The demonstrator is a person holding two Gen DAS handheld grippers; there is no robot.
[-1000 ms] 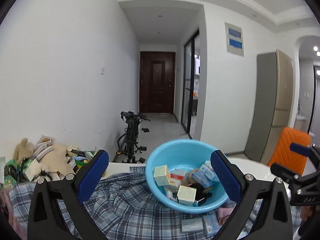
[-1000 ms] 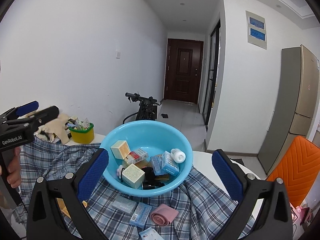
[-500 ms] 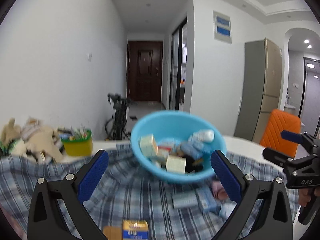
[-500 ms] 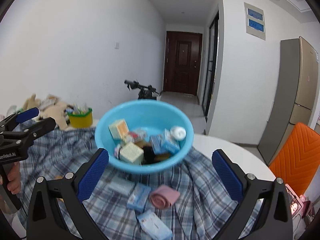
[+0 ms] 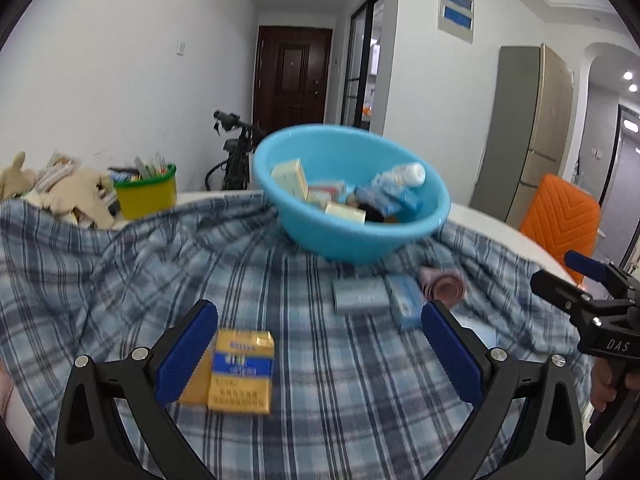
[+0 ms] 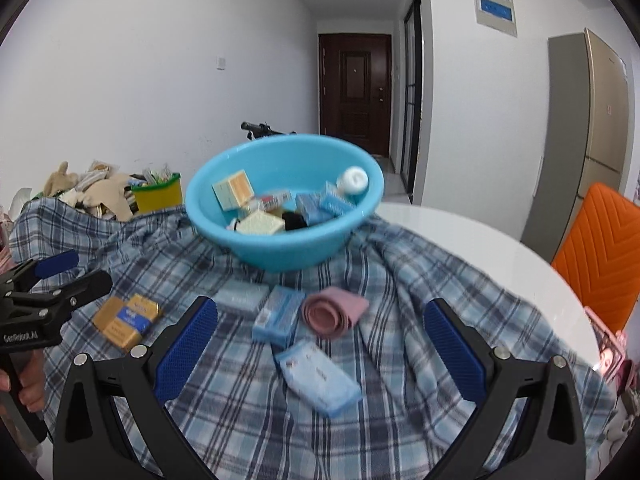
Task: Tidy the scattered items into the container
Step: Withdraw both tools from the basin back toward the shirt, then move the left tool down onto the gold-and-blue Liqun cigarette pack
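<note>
A blue bowl of small boxes sits upper centre on a plaid cloth; the left gripper, jaws spread wide and empty, hangs over a yellow box at lower left; the right gripper, likewise agape, frames a blue packet, blue box and pink roll mid-frame.

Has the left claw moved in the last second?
Yes. The left claw has pulled back and tipped down: the basin looks farther, and a yellow box appeared.
</note>
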